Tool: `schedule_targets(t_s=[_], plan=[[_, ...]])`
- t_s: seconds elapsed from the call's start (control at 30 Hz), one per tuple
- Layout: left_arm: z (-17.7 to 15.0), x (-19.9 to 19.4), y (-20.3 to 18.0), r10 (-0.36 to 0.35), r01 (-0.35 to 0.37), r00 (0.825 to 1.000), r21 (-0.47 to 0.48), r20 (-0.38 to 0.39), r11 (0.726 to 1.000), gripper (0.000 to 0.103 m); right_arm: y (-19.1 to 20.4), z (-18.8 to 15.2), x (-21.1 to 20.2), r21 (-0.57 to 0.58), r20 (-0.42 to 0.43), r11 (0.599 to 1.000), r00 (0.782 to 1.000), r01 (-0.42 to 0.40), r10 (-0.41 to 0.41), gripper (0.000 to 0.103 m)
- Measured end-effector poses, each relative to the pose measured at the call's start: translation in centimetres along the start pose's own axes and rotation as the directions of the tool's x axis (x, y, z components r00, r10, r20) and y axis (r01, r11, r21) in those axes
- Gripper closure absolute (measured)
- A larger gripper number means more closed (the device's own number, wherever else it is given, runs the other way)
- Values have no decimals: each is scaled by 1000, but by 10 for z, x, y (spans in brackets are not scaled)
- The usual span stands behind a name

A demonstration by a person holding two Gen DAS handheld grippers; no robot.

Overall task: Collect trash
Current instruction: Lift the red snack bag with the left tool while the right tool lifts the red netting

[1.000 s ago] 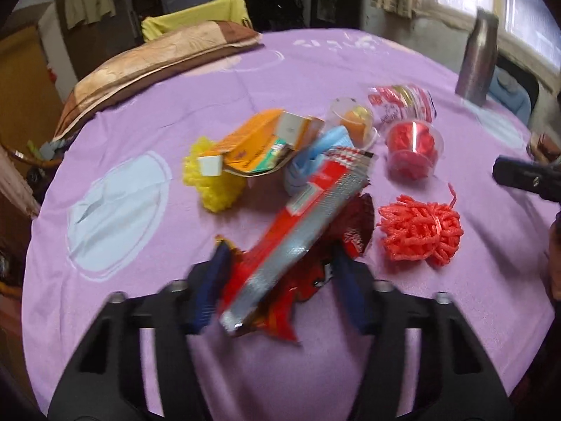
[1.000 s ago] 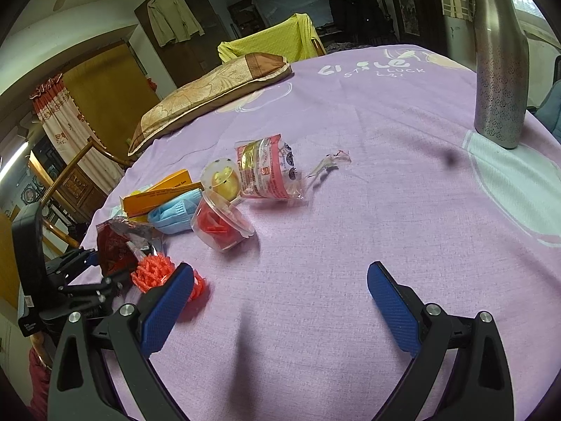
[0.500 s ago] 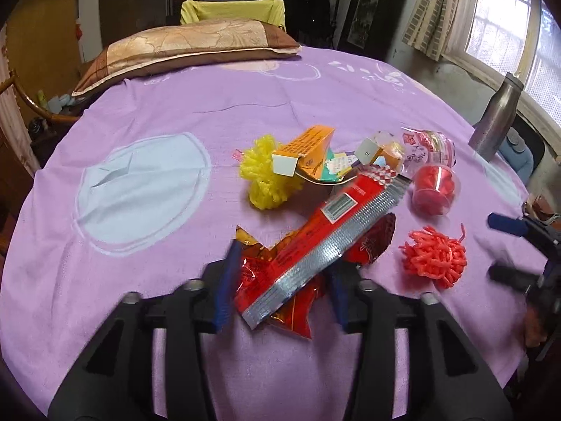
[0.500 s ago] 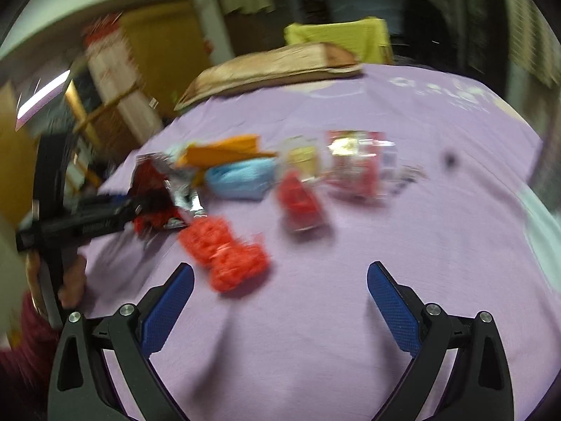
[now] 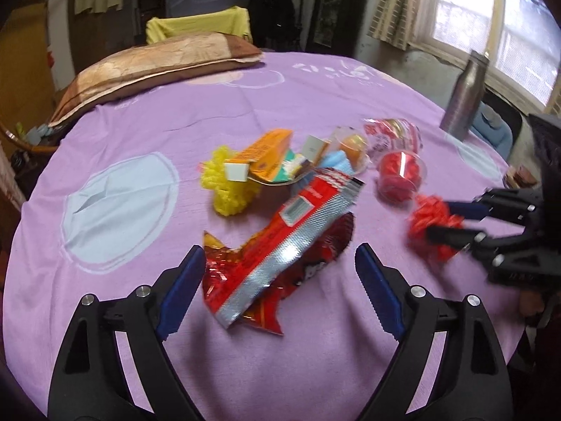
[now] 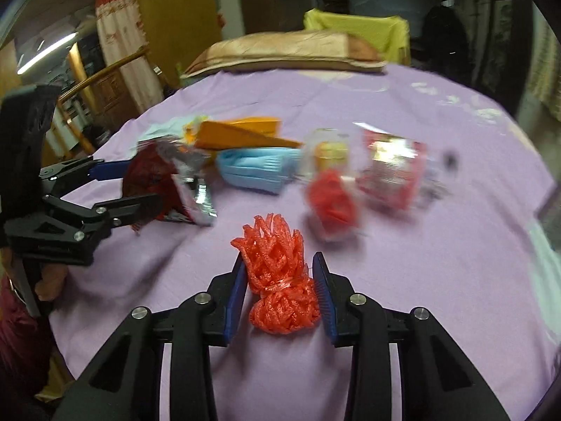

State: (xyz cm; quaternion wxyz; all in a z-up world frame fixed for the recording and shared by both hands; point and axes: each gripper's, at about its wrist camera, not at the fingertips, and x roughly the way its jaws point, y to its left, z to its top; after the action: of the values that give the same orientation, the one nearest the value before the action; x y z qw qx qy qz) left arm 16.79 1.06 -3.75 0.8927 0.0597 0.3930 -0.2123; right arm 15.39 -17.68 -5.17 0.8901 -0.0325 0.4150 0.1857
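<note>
A red and silver snack wrapper [image 5: 280, 249] lies on the purple tablecloth [image 5: 175, 333], between the fingers of my left gripper [image 5: 277, 273], which is open around it. My right gripper [image 6: 280, 280] is shut on a red mesh net ball [image 6: 277, 273]; both also show in the left wrist view at the right, the net ball [image 5: 431, 224] between the dark fingers [image 5: 455, 207]. Further back lie a yellow mesh ball [image 5: 228, 189], an orange carton [image 5: 270, 154], a blue face mask [image 6: 256, 168], a clear cup with red bits [image 5: 399, 175] and a clear red-printed packet [image 6: 392, 168].
A steel bottle [image 5: 463, 98] stands at the table's right rear. A brown pillow [image 5: 157, 63] lies at the far edge, with a yellow-covered chair [image 5: 196, 28] behind it. The trash sits in one cluster at the table's middle.
My left gripper has opened around the snack wrapper it was pinching. My right gripper swung left, came down over the red net ball and closed on it.
</note>
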Motion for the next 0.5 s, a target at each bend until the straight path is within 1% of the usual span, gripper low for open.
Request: schedule_targets(t_s=[0.07, 0.13, 0.17, 0.2, 0.23, 0.3, 0.37, 0.4, 0.43, 0.5], plan=[[2, 5, -4, -6, 7, 1000, 29, -22, 1000, 19, -13, -10, -7, 31, -1, 999, 1000, 15, -15, 65], [5, 13, -7, -7, 9, 999, 52, -50, 999, 19, -26, -20, -12, 58, 4, 997, 999, 51, -52, 60], [6, 16, -8, -3, 7, 998, 60, -60, 998, 17, -31, -23, -12, 70, 3, 996, 998, 59, -60, 60], [7, 19, -9, 4, 1, 998, 71, -68, 997, 16, -37, -24, -14, 101, 4, 995, 1000, 29, -29, 59], [9, 22, -11, 12, -6, 998, 88, -69, 996, 13, -41, -24, -15, 113, 17, 993, 1000, 17, -19, 56], [10, 26, -16, 39, -30, 997, 124, -70, 992, 7, -42, -24, -15, 112, 29, 993, 999, 21, -24, 55], [9, 31, -21, 45, -30, 995, 160, -93, 987, 7, -40, -23, -13, 103, 25, 995, 1000, 14, -16, 55], [9, 37, -24, 50, -28, 992, 181, -116, 983, 7, -38, -23, -13, 92, 25, 996, 1000, 10, -12, 55], [9, 43, -26, 67, -38, 988, 201, -141, 979, 7, -38, -23, -14, 87, 27, 996, 1000, 8, -11, 55], [8, 48, -30, 101, -64, 983, 231, -152, 971, 7, -39, -24, -15, 90, 28, 996, 1000, 6, -9, 55]])
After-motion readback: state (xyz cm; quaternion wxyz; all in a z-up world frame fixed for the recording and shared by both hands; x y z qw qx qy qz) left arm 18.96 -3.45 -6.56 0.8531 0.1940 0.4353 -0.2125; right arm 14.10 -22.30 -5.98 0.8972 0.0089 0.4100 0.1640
